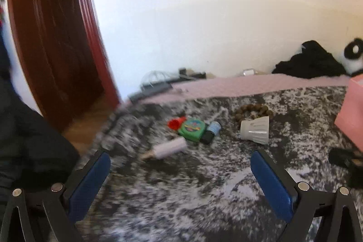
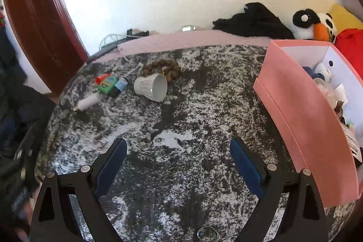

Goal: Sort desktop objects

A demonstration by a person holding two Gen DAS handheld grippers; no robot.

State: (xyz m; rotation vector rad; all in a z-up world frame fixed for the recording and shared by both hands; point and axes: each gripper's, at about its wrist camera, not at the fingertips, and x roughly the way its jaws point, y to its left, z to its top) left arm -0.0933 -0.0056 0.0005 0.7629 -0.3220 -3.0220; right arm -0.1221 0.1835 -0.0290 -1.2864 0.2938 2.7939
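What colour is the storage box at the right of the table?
Pink outside, white inside; the storage box shows best in the right wrist view.

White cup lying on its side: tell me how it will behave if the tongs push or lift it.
The white cup lies tipped over with its mouth open toward the camera, so a push would probably roll it in a curve, since it tapers. It looks rigid and ribbed, so likely easy to grip. It rests close to the bead bracelet, which may shift too.

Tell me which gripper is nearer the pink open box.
Right, likely. The right gripper hovers open with the pink open box just beside its right finger. The left gripper, also open, sees only the box's corner at its far right edge.
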